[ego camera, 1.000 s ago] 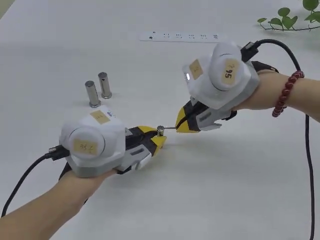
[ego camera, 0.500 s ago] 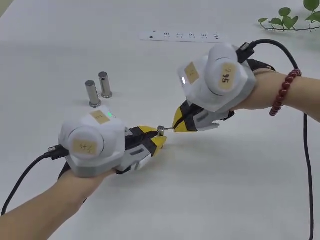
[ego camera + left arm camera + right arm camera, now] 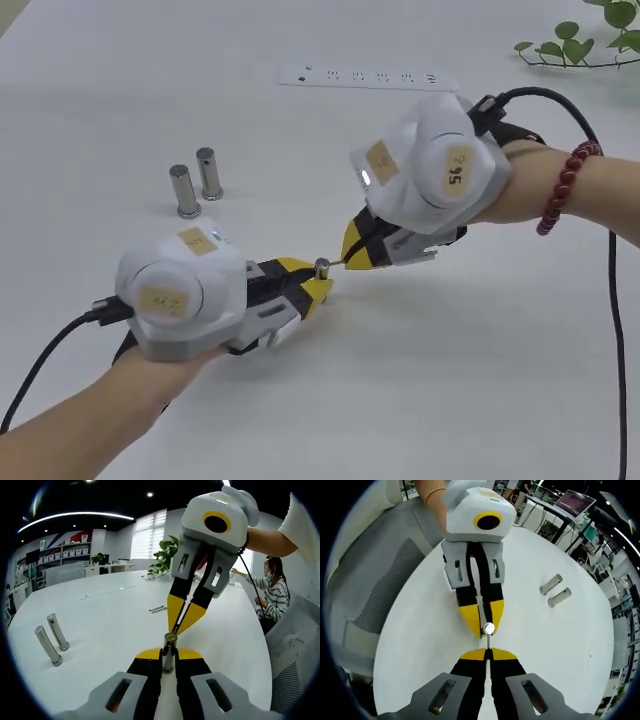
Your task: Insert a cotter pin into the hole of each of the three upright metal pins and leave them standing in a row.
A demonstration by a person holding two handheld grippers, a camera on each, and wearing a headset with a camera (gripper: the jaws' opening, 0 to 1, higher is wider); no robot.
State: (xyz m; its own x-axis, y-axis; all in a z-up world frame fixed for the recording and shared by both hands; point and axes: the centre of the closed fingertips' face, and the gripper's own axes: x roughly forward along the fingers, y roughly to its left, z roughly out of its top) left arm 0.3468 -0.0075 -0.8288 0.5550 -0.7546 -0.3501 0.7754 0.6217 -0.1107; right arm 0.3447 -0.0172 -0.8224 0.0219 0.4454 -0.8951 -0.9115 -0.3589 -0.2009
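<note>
a: what's the biggest thing there?
b: the white desk [image 3: 480,380]. a power strip [image 3: 365,74] lies at its far edge and plant leaves [image 3: 580,40] show at the far right.
a: and the arms?
b: the left arm [image 3: 90,420] comes in from the near left and lies low. its left tool [image 3: 318,282] is almost level and points right. the right arm [image 3: 610,195] reaches in from the right with a red bead bracelet [image 3: 566,185] on the wrist. it tips the right tool [image 3: 350,252] down and leftward, toward the other tool's tips.
a: what do they grip?
b: the left tool is clamped on an upright metal pin [image 3: 322,267] near the middle of the desk. the right tool is pinched on a thin cotter pin [image 3: 488,641]. its free end meets that pin just under the top, but i can't tell whether it sits in the hole.
a: the rest?
b: two more metal pins, one [image 3: 186,190] beside the other [image 3: 209,172], stand upright close together at the far left, well apart from the tools.
</note>
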